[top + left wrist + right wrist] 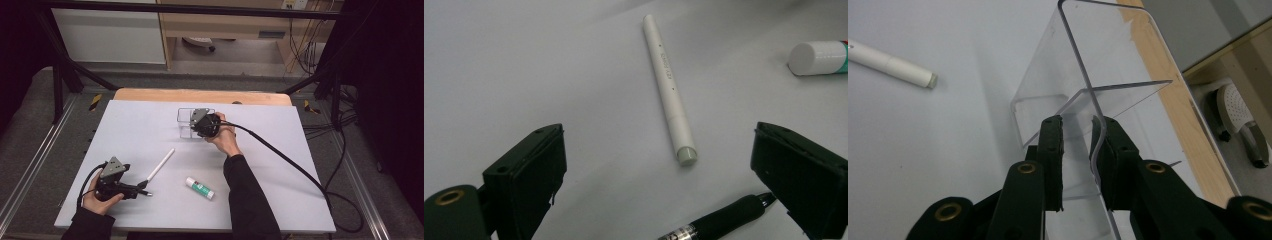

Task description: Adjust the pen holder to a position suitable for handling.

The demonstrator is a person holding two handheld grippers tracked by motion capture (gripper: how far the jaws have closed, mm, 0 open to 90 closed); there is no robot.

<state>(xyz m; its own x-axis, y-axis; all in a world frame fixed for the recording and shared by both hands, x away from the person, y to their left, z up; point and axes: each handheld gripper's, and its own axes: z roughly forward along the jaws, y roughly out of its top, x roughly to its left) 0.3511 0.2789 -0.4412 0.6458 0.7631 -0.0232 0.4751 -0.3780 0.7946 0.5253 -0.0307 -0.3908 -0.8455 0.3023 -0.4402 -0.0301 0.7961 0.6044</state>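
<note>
At table's far side, right gripper [1077,131] fingers nearly closed astride clear box [1108,65] wall, grip uncertain.

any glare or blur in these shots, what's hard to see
High view: dark edges, the clear box barely stands out. Left gripper view: the white pen is sharp, the near jaws soft. Right gripper view: the box wall shows mainly by pale edge highlights.

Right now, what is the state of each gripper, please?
Left gripper: open, holding nothing; a white pen lies ahead of it.
Right gripper: jaws either side of the clear box wall; grip cannot be told.
</note>
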